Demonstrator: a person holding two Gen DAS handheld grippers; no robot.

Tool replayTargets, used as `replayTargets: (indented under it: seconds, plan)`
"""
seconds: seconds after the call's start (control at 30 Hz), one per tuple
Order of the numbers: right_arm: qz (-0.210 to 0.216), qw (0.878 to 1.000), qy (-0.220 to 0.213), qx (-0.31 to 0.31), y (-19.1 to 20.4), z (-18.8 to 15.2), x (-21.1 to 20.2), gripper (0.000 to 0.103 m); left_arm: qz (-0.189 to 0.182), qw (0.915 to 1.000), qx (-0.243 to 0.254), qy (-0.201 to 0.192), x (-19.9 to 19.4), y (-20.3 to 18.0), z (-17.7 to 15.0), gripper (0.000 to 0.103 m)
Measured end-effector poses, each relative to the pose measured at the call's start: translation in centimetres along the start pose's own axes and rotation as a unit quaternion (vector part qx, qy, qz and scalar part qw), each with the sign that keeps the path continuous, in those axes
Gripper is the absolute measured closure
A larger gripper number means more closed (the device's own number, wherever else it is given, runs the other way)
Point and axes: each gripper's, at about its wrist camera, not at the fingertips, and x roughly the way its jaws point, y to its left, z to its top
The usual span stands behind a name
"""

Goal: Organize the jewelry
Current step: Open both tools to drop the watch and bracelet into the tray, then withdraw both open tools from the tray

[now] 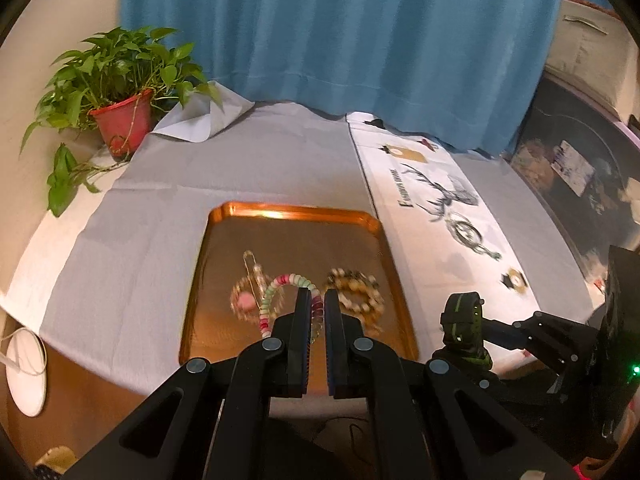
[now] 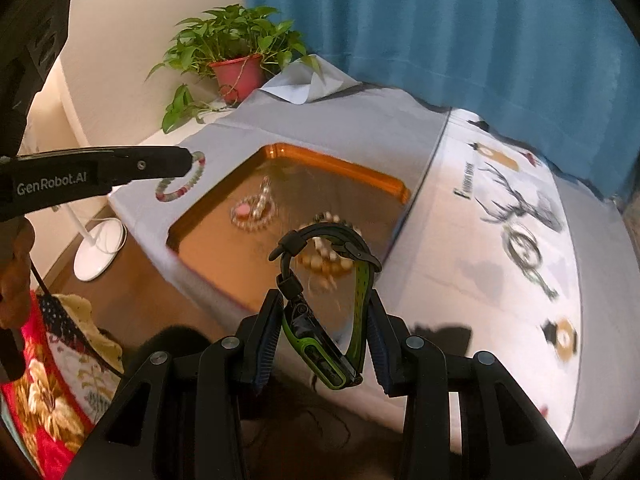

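pastel bead bracelet (image 1: pixel 286 300) hanging pinched in closed left tongs (image 1: pixel 317 300) over copper tray (image 1: pixel 296 212) | green-black watch (image 2: pixel 320 320) sitting clamped between right tongs (image 2: pixel 324 316) (near tray's edge) | tray's remaining bracelets blurring, details unreadable | grey-clothed surface (image 1: pixel 160 208) lying beneath

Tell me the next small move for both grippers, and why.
Probably carry both over the table beside the tray. The left gripper is shut on the bracelet, the right gripper on the watch, and both hang in the air.
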Motion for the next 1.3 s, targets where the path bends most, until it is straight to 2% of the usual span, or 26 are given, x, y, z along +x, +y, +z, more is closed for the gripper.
replayTargets:
  seconds: [0.17, 0.43, 0.47, 0.5, 0.53, 0.57, 0.6, 0.63, 0.7, 0.8, 0.93, 1.1, 1.3]
  plan:
    - [0.003, 1.000, 0.003, 0.003, -0.3, 2.7, 3.8, 0.061, 0.003, 0.9999, -0.005, 0.013, 3.4, 1.5, 1.4, 0.099]
    - [0.010, 1.000, 0.019, 0.004, -0.2, 4.7, 8.8, 0.060, 0.016, 0.9993, -0.009, 0.032, 8.3, 3.4, 2.4, 0.098]
    - [0.013, 1.000, 0.019, 0.007, -0.3, 4.9, 9.3, 0.057, 0.016, 0.9992, -0.009, 0.034, 8.9, 3.7, 2.5, 0.091]
    - [0.017, 1.000, 0.018, 0.007, -0.3, 4.9, 9.5, 0.047, 0.019, 0.9988, -0.011, 0.044, 9.5, 4.1, 2.6, 0.079]
    - [0.019, 1.000, 0.019, 0.007, -0.3, 5.0, 9.9, 0.045, 0.030, 0.9978, -0.016, 0.057, 10.0, 4.5, 2.6, 0.046]
    - [0.018, 1.000, 0.022, 0.005, -0.3, 5.1, 10.2, 0.038, 0.045, 0.9968, -0.023, 0.062, 10.1, 4.7, 2.5, 0.014]
    - [0.010, 1.000, 0.026, 0.000, -0.2, 5.2, 10.4, 0.029, 0.055, 0.9963, -0.029, 0.060, 10.0, 4.9, 2.4, 0.006]
    - [0.009, 1.000, 0.025, -0.004, -0.2, 5.1, 10.3, 0.025, 0.062, 0.9962, -0.037, 0.049, 9.3, 5.1, 1.9, 0.003]
    - [0.007, 1.000, 0.019, -0.006, -0.3, 4.6, 9.6, 0.021, 0.058, 0.9964, -0.042, 0.046, 8.3, 5.2, 1.0, 0.003]
    - [0.003, 1.000, 0.025, 0.007, -0.8, 3.2, 8.1, 0.020, 0.072, 0.9949, -0.043, 0.057, 6.6, 5.0, -0.6, 0.003]
    - [-0.002, 0.999, 0.022, 0.044, -1.6, 0.4, 4.5, 0.020, 0.086, 0.9950, -0.032, 0.039, 2.6, 3.5, -3.7, 0.003]
    - [-0.004, 0.997, 0.002, 0.074, -1.8, -2.7, -0.9, 0.020, 0.082, 0.9958, -0.026, 0.031, -2.0, 0.8, -6.7, 0.003]
    - [-0.009, 0.997, -0.032, 0.066, -0.5, -5.3, -6.9, 0.020, 0.075, 0.9971, -0.014, 0.008, -6.7, -2.2, -8.2, 0.003]
